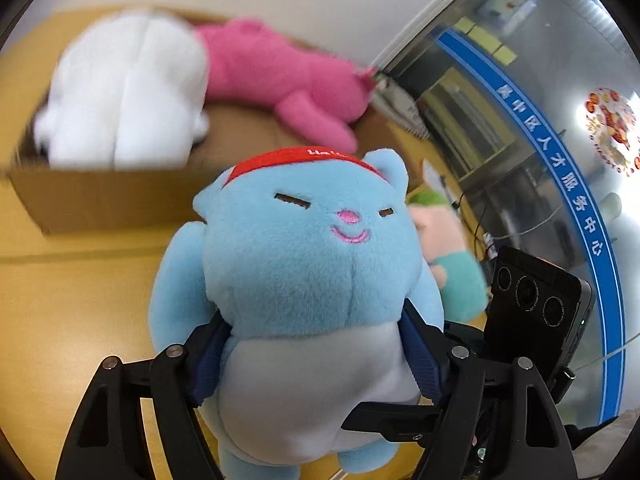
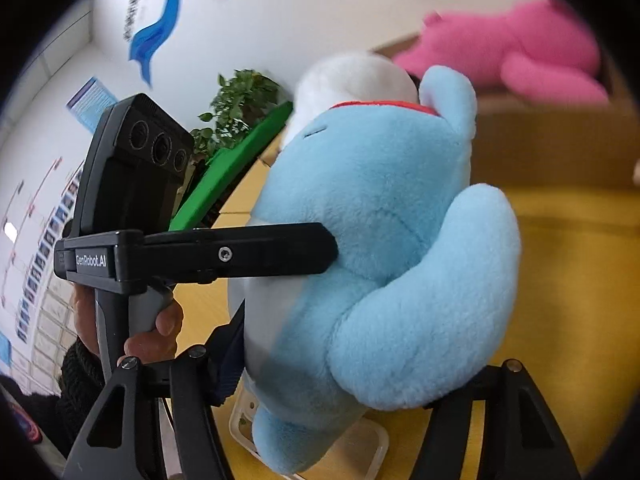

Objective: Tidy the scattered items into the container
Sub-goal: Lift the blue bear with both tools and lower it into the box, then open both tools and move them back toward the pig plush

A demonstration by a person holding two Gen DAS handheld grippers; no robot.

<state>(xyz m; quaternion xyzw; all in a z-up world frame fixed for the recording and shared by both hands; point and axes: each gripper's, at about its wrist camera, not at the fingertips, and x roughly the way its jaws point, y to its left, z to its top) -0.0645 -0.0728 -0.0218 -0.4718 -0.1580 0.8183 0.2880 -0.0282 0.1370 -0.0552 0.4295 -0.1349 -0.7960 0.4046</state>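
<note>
A blue plush cat (image 1: 296,264) with a red headband is held above the yellow table (image 1: 60,280). My left gripper (image 1: 312,364) is shut on its pale belly, blue pads pressing both sides. My right gripper (image 2: 332,364) is shut on the same plush (image 2: 372,216) from the side, around its lower body. The left gripper's finger (image 2: 240,254) shows pressing into the plush in the right wrist view. Behind stands the cardboard box (image 1: 104,196) holding a white plush (image 1: 128,92) and a pink plush (image 1: 280,76); the box (image 2: 552,140) and pink plush (image 2: 520,52) show in the right wrist view.
A pink and teal plush (image 1: 448,248) lies on the table right of the blue cat. The right gripper's camera body (image 1: 536,296) is close beside it. A clear plastic tray (image 2: 360,448) lies under the plush. A green board (image 2: 236,160) and plant (image 2: 240,100) stand at the table's far edge.
</note>
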